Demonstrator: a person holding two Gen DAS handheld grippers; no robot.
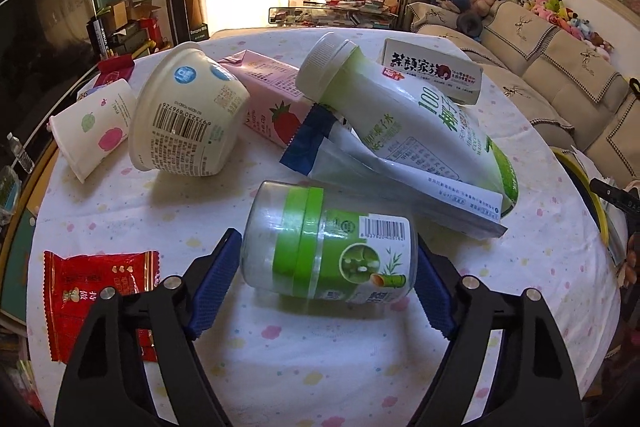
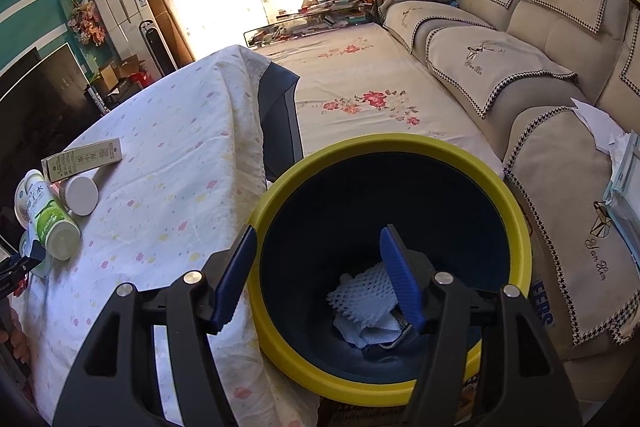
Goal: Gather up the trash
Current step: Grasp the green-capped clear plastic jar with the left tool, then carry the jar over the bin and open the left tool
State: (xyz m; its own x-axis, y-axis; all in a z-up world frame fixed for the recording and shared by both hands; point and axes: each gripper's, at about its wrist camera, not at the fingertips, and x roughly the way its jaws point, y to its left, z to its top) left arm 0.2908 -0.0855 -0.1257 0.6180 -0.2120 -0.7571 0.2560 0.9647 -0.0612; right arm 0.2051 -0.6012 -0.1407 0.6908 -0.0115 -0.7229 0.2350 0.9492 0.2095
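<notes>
A clear jar point(image 1: 332, 247) with a green band and label lies on its side on the spotted tablecloth point(image 1: 120, 219). My left gripper point(image 1: 328, 239) straddles it, blue pads against both of its sides. Behind it lie a foil wrapper point(image 1: 360, 167), a coconut-water bottle point(image 1: 400, 115), a cream noodle cup point(image 1: 188, 115), a pink strawberry carton point(image 1: 272, 95), a paper cup point(image 1: 96, 131) and a tea box point(image 1: 432, 71). A red wrapper point(image 1: 96, 291) lies at the left. My right gripper point(image 2: 319, 233) hangs open and empty over the yellow-rimmed bin point(image 2: 280, 187), which holds white foam netting point(image 2: 360, 295).
The bin stands on the floor beside the table's edge, with a beige sofa point(image 2: 520, 67) to its right. In the right wrist view the bottle point(image 2: 48, 219), a slim box point(image 2: 80, 155) and a white lid point(image 2: 80, 195) sit at the far left of the table.
</notes>
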